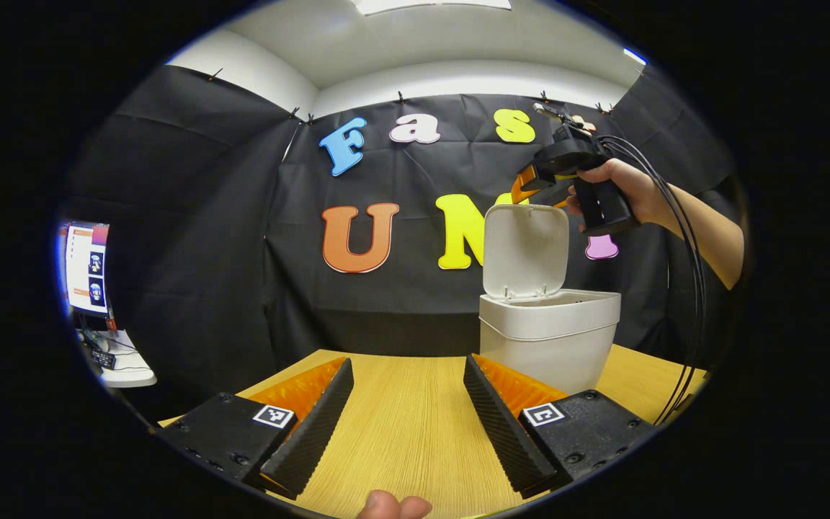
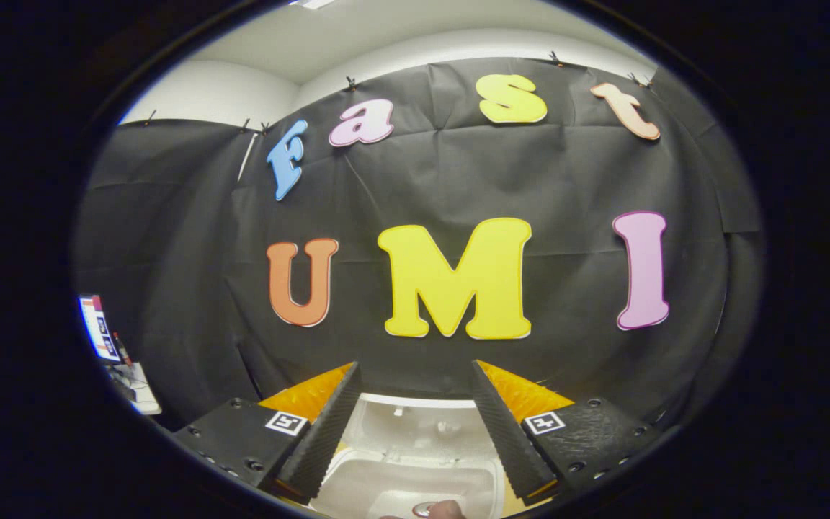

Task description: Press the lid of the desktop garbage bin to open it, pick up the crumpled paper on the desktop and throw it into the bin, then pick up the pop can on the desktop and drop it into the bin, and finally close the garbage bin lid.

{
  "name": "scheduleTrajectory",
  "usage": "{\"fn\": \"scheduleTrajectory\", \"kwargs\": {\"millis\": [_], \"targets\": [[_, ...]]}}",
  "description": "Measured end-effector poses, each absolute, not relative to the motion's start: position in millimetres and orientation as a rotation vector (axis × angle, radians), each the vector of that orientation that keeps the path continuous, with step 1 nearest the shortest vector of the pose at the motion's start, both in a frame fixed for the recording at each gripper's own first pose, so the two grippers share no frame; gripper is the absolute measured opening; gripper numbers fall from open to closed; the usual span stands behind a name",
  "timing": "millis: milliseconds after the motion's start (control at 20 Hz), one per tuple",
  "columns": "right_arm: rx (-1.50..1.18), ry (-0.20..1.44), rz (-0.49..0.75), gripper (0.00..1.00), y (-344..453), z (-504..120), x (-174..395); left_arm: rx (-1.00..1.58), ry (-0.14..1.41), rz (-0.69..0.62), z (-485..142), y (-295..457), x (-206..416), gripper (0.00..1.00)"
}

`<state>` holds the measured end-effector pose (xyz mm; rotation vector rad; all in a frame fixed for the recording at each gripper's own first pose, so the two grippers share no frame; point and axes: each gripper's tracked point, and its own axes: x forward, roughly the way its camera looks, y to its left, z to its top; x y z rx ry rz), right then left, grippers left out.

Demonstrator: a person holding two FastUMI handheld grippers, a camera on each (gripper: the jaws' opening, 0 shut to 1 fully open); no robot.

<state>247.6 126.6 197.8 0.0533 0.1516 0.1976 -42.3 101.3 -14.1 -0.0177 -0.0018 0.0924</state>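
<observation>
The white desktop bin (image 1: 548, 339) stands on the wooden table (image 1: 415, 418) at the right, its lid (image 1: 527, 249) raised upright at the back. A hand holds my right gripper (image 1: 527, 189) in the air just above the lid's top edge. In the right gripper view that gripper (image 2: 415, 476) is open with nothing between its fingers, and the open bin (image 2: 400, 479) and the lid's inner face (image 2: 415, 425) lie below it. My left gripper (image 1: 408, 425) is open and holds nothing, low over the table, left of and in front of the bin.
A monitor (image 1: 87, 267) and a small white side table (image 1: 123, 364) stand off to the left, beyond the table edge. Black cables (image 1: 689, 288) hang from the right gripper down past the bin's right side. A fingertip (image 1: 393, 504) shows at the bottom edge.
</observation>
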Motion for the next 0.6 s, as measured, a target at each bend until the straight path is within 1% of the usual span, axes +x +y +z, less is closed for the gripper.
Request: {"fn": "scheduleTrajectory", "kwargs": {"millis": [200, 450, 600], "targets": [[0.059, 0.184, 0.251, 0.93, 128.9, 176.0, 208.2, -0.041, -0.01, 0.075, -12.3, 88.4, -43.4, 0.99], [0.063, 0.229, 0.275, 0.92, 126.5, 126.3, 164.2, -0.06, 0.002, 0.031, -17.9, 65.7, -40.4, 0.99], [0.058, 0.237, 0.263, 0.93, 122.4, 98.5, 147.3, -0.067, 0.012, 0.005, -22.8, 53.7, -39.8, 0.99]]}}
